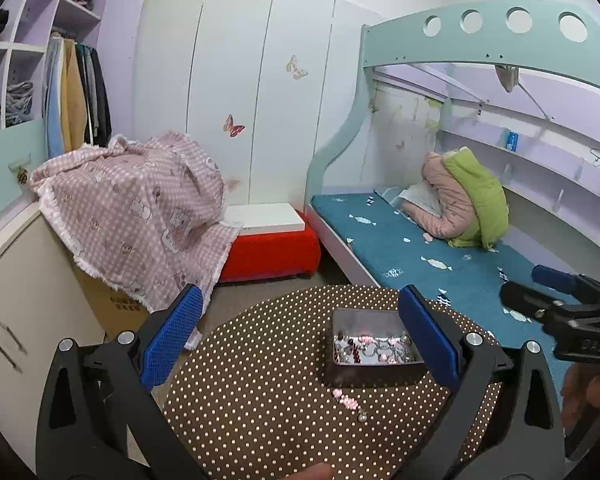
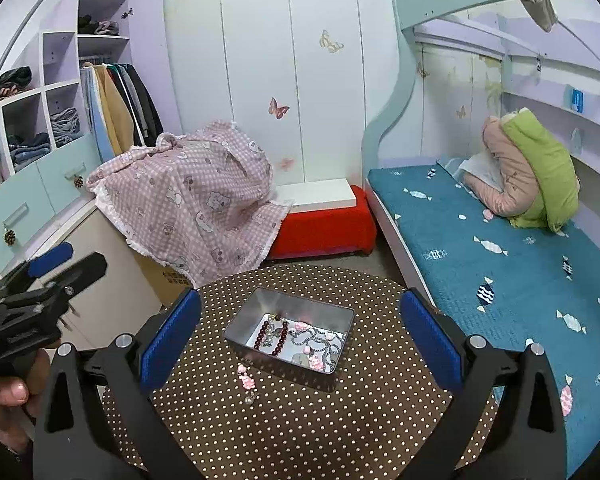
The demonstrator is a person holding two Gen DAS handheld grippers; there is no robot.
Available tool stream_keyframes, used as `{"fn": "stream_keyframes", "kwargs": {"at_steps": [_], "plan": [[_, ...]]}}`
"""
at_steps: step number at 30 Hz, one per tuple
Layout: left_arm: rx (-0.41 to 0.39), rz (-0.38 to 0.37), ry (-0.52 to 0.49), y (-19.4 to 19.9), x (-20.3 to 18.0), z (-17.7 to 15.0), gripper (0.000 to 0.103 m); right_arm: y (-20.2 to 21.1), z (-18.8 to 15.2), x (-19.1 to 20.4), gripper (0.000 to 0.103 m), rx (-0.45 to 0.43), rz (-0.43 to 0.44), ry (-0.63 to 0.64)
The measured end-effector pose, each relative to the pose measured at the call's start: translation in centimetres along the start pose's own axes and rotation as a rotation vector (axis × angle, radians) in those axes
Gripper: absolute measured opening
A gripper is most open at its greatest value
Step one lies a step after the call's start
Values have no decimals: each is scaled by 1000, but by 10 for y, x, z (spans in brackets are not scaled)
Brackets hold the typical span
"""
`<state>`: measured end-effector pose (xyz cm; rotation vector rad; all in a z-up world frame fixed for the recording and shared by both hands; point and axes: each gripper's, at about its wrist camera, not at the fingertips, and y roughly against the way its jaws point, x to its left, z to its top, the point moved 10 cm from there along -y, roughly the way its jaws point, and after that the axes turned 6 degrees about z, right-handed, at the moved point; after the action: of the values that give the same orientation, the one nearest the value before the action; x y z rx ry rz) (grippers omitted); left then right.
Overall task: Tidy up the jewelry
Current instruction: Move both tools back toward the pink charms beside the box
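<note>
- Metal tin (image 2: 288, 336): rectangular, shiny-walled and open-topped, it sits on the dotted cloth (image 2: 300, 420) ahead of and between the right gripper (image 2: 300, 336) fingers; chains and dark red beads (image 2: 271, 334) lie tangled inside.
- Pink bead strand (image 2: 246, 384): small, lumpy, ending in a pale pearl, it lies on the cloth just outside the tin's near wall.
- Left gripper (image 1: 300, 336): blue textured pads spread wide, holding nothing; the right one likewise.
- Risks, as judged: the thin strand may slip from wide flat pads; pinching could snag the cloth; a nudge could slide the light tin; tangled chains may lift out together.
</note>
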<state>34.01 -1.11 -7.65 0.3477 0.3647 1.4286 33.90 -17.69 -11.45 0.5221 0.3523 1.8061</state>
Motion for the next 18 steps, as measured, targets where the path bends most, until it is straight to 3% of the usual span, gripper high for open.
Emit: {"fn": "stream_keyframes", "kwargs": {"at_steps": [11, 18], "plan": [[16, 30, 32, 16, 19, -26, 98, 36, -4, 10, 96, -86, -12, 1], [23, 51, 59, 25, 31, -49, 98, 25, -39, 3, 96, -26, -44, -10]]}}
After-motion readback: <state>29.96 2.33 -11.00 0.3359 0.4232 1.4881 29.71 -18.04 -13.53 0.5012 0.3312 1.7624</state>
